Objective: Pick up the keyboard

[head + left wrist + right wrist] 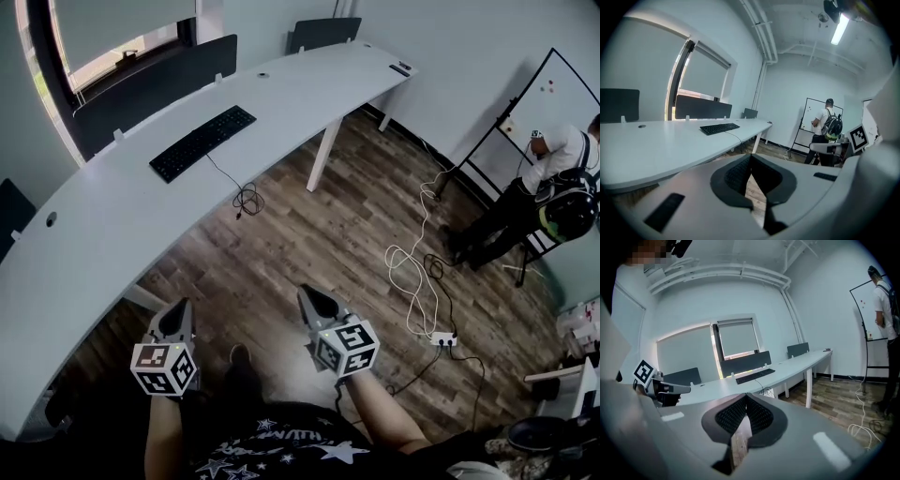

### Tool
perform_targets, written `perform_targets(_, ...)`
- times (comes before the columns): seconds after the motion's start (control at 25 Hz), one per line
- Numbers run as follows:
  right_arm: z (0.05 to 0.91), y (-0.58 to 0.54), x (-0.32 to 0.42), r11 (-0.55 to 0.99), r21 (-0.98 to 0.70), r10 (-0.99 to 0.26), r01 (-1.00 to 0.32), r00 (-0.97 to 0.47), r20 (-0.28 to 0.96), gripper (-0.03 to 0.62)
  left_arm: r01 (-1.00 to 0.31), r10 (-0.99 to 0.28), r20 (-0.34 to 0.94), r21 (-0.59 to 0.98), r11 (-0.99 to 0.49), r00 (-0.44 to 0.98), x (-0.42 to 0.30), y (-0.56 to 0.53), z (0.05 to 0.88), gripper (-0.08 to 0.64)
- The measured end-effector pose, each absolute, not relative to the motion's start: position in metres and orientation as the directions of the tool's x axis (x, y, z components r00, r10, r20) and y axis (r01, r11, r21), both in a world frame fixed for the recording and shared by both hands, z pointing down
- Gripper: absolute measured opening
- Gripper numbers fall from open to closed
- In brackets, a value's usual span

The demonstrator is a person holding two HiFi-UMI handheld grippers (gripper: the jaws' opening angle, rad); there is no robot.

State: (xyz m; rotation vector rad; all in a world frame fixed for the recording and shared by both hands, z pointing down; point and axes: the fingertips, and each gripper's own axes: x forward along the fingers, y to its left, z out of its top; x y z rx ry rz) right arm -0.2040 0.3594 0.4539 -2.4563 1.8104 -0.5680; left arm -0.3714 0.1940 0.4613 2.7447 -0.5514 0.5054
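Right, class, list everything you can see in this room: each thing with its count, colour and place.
desk: one, white, long and curved, by the window
keyboard: one, black, on the desk
keyboard cable: one, black, trailing off the desk's near edge
panels: three, dark, along the desk's far edge
whiteboard: one, white, on a stand at right
person: one, white top, backpack, at the whiteboard
floor cable: one, white, looped on the floor
left gripper: one, grey, shut, empty
right gripper: one, grey, shut, empty
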Motion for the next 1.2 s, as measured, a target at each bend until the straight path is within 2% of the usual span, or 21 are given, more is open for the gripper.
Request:
perform_targets(0.28, 0.442, 0.277, -0.169, -0.334, -0.244, -0.923, -0.91, 0.264, 0.279, 0.003, -0.388, -0.276, 0.428, 0.201, -0.899, 0.861, -0.33, 0.125, 0.462, 0.009)
perform_targets(0.72, 0.441, 0.158, -0.137, -0.336, -0.248, -0.915, -0.909, 0.253, 0.314, 0.003, -0.364, -0.248, 0.457, 0.183, -0.913, 0.854, -0.304, 0.022, 0.472, 0.009)
perform_targets(0.96, 0.453, 0.126, -0.131, -0.304, -0.231, -0.912, -0.924, 0.212, 0.352, 0.003, -0.403, -0.264, 0.485, 0.206, -0.892, 0.833, -0.301, -0.006, 0.488, 0.009)
perform_targets(1.2, 0.46, 0.109, -0.092, -0.291, -0.23, -0.915, -0.929, 0.199, 0.351, 0.003, -0.432, -0.289, 0.487, 0.21, -0.877, 0.824, -0.278, -0.017, 0.495, 0.009)
